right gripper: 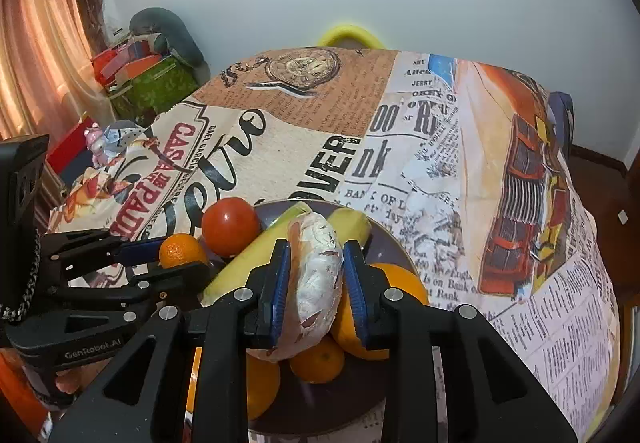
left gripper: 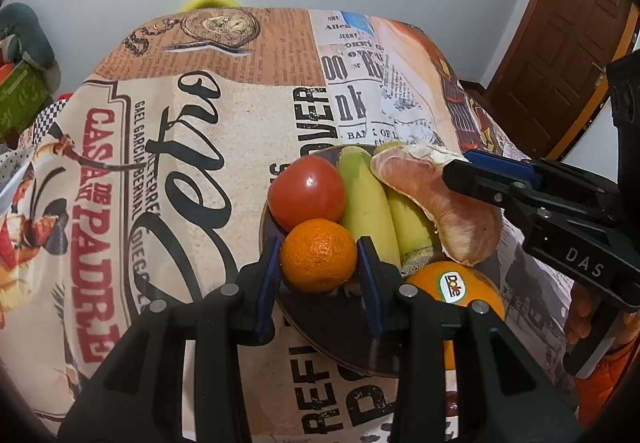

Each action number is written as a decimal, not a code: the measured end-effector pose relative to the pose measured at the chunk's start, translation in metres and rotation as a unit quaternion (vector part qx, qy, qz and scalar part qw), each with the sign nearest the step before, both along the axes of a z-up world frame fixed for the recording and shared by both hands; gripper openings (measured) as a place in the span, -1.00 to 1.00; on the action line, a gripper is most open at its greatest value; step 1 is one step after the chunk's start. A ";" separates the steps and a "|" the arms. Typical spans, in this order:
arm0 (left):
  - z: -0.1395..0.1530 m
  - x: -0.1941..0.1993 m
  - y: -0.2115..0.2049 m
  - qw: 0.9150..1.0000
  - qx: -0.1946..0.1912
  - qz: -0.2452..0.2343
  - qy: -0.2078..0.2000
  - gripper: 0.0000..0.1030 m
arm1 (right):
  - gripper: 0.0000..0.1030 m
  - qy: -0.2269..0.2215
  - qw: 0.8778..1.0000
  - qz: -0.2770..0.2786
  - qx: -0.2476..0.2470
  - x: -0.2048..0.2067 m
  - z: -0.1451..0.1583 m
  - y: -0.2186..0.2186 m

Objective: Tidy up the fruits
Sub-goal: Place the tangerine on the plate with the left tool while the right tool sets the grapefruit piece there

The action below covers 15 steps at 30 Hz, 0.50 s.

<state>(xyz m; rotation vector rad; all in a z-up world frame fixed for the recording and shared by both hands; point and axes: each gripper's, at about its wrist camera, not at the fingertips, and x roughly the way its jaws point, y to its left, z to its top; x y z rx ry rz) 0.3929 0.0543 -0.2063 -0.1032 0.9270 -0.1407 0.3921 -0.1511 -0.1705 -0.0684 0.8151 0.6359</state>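
A dark plate (left gripper: 332, 327) (right gripper: 386, 241) sits on the printed tablecloth at the near edge. On it lie a red tomato (left gripper: 306, 191) (right gripper: 230, 225), two bananas (left gripper: 368, 211) (right gripper: 240, 263) and a stickered orange (left gripper: 456, 287) (right gripper: 400, 279). My left gripper (left gripper: 318, 271) (right gripper: 176, 259) is shut on a small mandarin (left gripper: 318, 255) (right gripper: 182, 251) just in front of the tomato. My right gripper (right gripper: 316, 275) (left gripper: 456, 171) is shut on a peeled pomelo segment (right gripper: 316, 271) (left gripper: 436, 203), which lies across the bananas. Two more oranges (right gripper: 318, 361) show under that segment.
The tablecloth (left gripper: 192, 171) (right gripper: 440, 147) stretches far and left of the plate. A yellow chair back (right gripper: 348, 35) stands behind the table, boxes (right gripper: 152, 83) and a small toy (right gripper: 98, 143) at the left, a wooden door (left gripper: 560, 55) at the right. A hand (left gripper: 580, 319) holds the right gripper.
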 end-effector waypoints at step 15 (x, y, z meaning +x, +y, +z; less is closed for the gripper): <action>0.047 -0.037 -0.001 0.999 0.016 0.019 -0.043 -0.01 | -0.44 -0.045 0.999 -0.014 -0.003 -0.051 0.039 -0.024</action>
